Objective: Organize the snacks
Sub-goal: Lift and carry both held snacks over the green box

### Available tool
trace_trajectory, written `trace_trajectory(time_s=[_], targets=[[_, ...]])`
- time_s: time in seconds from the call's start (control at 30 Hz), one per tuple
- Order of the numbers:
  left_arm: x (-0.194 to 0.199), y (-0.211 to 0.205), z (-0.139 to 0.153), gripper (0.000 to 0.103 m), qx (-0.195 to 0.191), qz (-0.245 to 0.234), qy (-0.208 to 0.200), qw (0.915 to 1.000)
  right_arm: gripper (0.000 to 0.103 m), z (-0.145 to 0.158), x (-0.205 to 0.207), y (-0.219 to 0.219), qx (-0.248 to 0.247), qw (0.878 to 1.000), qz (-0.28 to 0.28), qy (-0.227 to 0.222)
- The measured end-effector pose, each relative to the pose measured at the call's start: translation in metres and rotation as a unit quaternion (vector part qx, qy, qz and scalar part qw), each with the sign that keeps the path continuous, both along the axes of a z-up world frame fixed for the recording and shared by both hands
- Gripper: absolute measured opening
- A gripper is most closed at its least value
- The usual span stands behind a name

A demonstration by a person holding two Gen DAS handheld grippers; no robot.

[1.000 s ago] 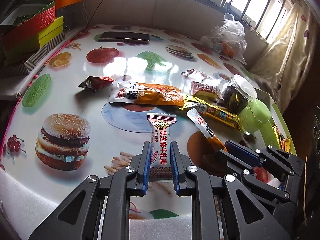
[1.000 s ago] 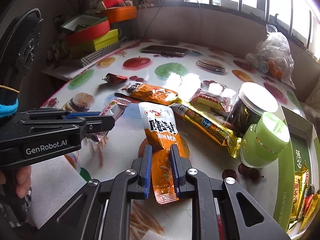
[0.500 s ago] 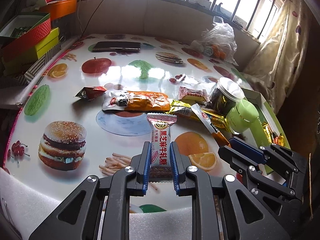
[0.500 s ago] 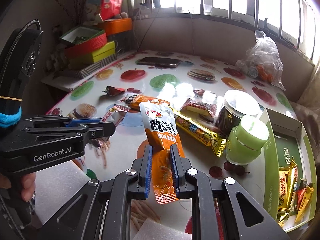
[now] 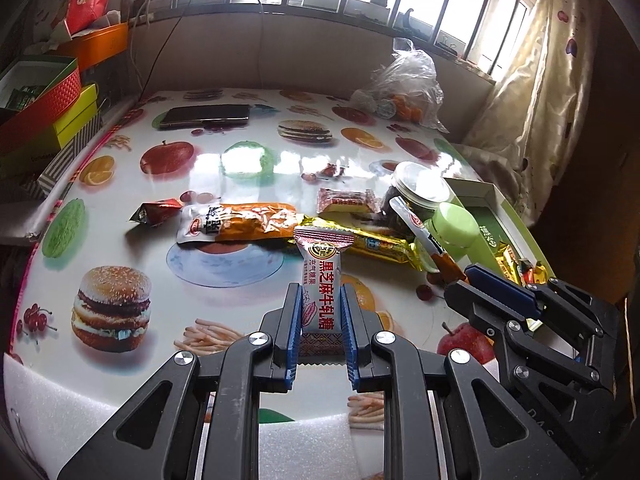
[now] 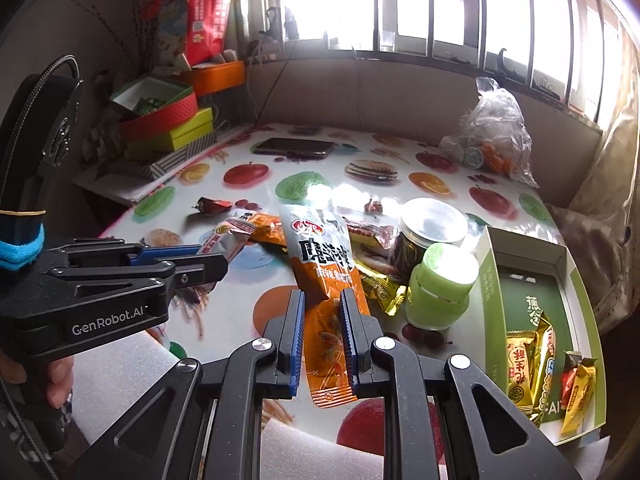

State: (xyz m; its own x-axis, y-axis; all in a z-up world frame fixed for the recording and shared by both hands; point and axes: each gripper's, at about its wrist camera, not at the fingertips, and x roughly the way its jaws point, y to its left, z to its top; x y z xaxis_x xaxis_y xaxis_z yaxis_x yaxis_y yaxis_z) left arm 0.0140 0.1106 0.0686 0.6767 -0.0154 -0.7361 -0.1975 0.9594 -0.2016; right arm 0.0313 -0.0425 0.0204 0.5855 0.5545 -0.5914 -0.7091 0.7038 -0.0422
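My left gripper [image 5: 319, 312] is shut on a white-and-red nougat candy bar [image 5: 322, 280], held upright above the table. My right gripper [image 6: 322, 312] is shut on an orange-and-grey snack pouch [image 6: 324, 276], also lifted off the table. Each gripper shows in the other's view: the right gripper [image 5: 460, 284] at the lower right with the pouch seen edge-on, the left gripper [image 6: 218, 266] at the left with the candy bar [image 6: 224, 242]. An open green box [image 6: 532, 312] at the right holds several yellow and red snack packets [image 6: 536, 364].
On the fruit-print table [image 5: 224, 168] lie an orange pouch [image 5: 240, 224], a gold bar [image 5: 376, 242], a pink wafer pack [image 5: 346, 202], a small red packet [image 5: 154, 212], a clear-lidded jar [image 6: 432, 228], a green jar [image 6: 442, 284], a phone [image 5: 204, 115] and a plastic bag [image 5: 404, 88]. Stacked boxes [image 5: 44, 108] stand left.
Both grippers have risen and drawn back from the table with their snacks still held. The table items now sit lower and farther off, and the green box shows more fully.
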Motion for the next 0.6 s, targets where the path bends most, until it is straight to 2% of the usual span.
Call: trace_trajectory(time_s=[0.6], targets=[[0.018, -0.042, 0.024, 0.02, 0.009, -0.05, -0.021, 0.9985, 0.016, 0.024, 0.003, -0.047, 0.017, 0.998, -0.051, -0.026]])
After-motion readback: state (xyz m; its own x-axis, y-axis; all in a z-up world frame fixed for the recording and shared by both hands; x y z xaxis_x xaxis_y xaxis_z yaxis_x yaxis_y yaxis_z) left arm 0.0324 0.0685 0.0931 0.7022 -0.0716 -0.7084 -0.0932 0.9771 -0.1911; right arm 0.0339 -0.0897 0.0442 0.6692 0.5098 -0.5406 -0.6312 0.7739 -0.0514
